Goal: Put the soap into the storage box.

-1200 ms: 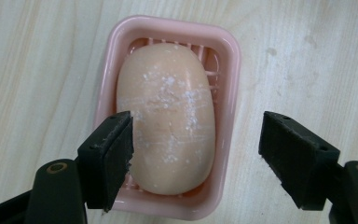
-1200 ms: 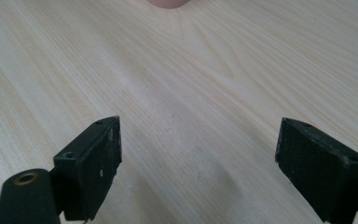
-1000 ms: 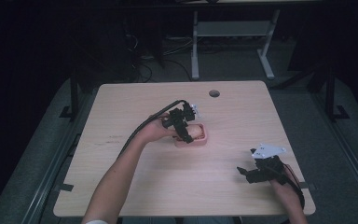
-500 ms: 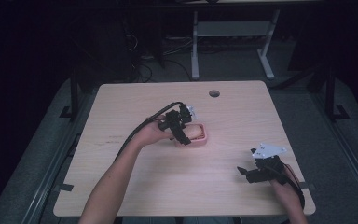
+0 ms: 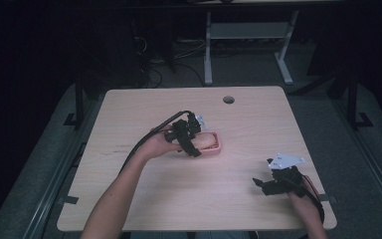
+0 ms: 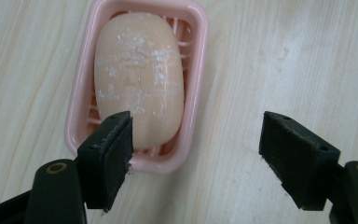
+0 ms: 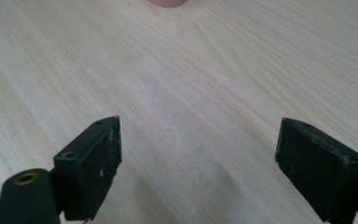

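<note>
Soap bar (image 6: 139, 81), peach with white powdery streaks, lies lengthwise in a pink soap dish (image 6: 195, 88) near the middle of the wooden table (image 5: 144, 107). Left gripper (image 6: 198, 140) hangs just above the dish's near end, jaws spread wide and gripping nothing; one jaw sits over the near corner of the soap, the other stands over bare table beside the dish, so the opening is off-centre. Judgement: the step is either lining up on the soap or a release just made; these frames cannot settle which. A grasp would call for shifting sideways until both jaws straddle the bar, then lowering and closing. Right gripper (image 5: 271, 180) rests near the table's front right corner, jaws apart, empty, well apart from the dish. Dish ribs are mostly hidden under the soap; whether the near jaw touches the soap is unclear.
</note>
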The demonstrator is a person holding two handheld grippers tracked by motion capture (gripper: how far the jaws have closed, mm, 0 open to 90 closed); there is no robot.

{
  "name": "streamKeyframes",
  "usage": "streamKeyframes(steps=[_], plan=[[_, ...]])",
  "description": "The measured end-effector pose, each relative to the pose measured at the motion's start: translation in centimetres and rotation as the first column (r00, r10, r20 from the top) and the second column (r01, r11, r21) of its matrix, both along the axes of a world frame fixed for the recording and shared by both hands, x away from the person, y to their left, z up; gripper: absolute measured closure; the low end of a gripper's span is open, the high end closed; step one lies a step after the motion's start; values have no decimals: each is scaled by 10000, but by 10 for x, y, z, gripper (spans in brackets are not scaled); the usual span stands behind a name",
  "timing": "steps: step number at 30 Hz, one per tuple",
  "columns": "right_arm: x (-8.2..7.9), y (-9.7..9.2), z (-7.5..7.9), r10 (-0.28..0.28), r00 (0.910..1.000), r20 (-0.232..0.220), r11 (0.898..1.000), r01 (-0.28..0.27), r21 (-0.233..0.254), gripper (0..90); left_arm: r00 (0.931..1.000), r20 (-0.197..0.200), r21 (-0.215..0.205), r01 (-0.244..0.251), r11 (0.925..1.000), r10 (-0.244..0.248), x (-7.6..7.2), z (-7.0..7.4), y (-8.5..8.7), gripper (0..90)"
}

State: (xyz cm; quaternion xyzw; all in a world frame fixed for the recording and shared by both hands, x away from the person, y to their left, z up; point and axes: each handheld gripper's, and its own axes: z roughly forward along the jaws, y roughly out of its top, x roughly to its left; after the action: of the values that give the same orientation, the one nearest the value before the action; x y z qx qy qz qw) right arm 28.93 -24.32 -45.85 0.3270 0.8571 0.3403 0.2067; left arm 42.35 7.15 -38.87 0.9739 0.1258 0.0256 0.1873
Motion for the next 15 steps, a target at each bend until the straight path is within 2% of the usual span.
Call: streamKeyframes(steps=[9, 15], plan=[[0, 2, 0, -93, 10000, -11, 9999, 93, 70, 138, 9997, 12, -266, -223, 9994, 223, -10, 0, 16, 257], [0, 2, 0, -101, 9999, 3, 9999, 101, 6, 138, 9994, -125, -245, -338, 9991, 335, -13, -3, 29, 256]])
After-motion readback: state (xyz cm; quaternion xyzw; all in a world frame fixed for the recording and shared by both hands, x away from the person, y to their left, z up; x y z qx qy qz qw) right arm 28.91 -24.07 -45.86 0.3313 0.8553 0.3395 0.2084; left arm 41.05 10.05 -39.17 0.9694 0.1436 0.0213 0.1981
